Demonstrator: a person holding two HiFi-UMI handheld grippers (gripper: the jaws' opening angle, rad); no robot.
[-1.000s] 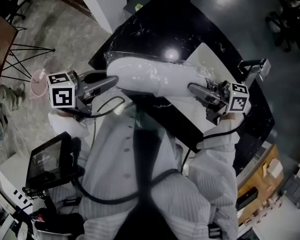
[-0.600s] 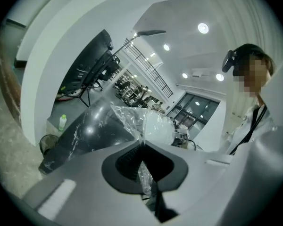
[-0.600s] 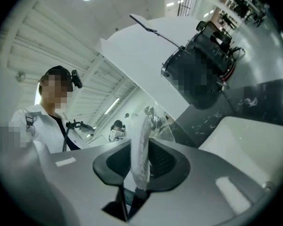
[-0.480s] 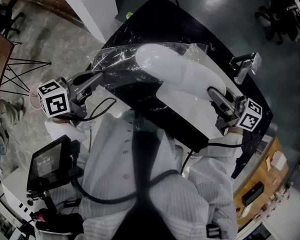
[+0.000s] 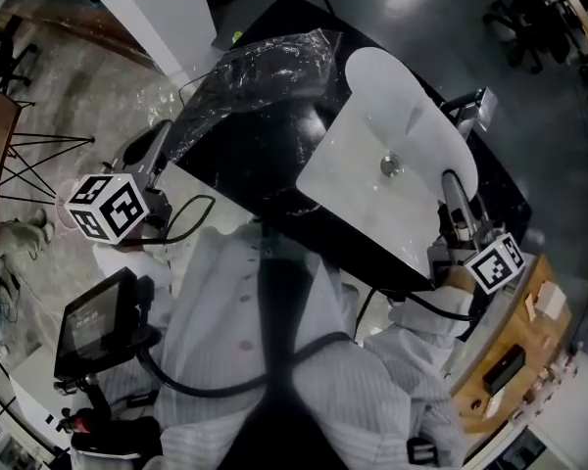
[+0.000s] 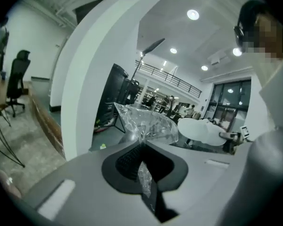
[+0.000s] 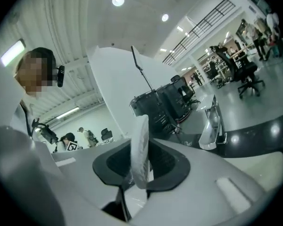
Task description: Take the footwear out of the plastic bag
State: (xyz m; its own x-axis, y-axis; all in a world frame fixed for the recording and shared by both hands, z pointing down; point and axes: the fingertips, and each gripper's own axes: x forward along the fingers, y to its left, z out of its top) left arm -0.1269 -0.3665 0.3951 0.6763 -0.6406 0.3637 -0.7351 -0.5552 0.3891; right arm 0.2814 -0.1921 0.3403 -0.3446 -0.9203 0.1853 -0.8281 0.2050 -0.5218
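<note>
Left claw (image 5: pixel 163 133) is shut tight on a pinch of the clear plastic bag (image 5: pixel 265 71); in the left gripper view a strip of film runs down between the closed jaws. The bag hangs crumpled and slack over the far left part of the black table (image 5: pixel 245 169). Its loose edge comes just beside the far end of the footwear (image 5: pixel 372 179); whether the two touch I cannot tell.

The right claw (image 5: pixel 449 182) grips the footwear by its near rim, the jaws part-way apart with the thin white edge pinched between them. The footwear is outside the bag, held tilted above the right half of the table, its flat pale side turned toward the head camera. Its near end reaches down to about the table's near edge, close to the person's white sleeve (image 5: pixel 421 326).

A metal stand (image 5: pixel 470 106) sits at the table's right edge, just beside the footwear. A white pillar (image 5: pixel 152 13) stands near the table's far left corner. Grey floor (image 5: pixel 441 8) spreads beyond the far edge, with chairs (image 5: pixel 529 27) well apart from the table.
</note>
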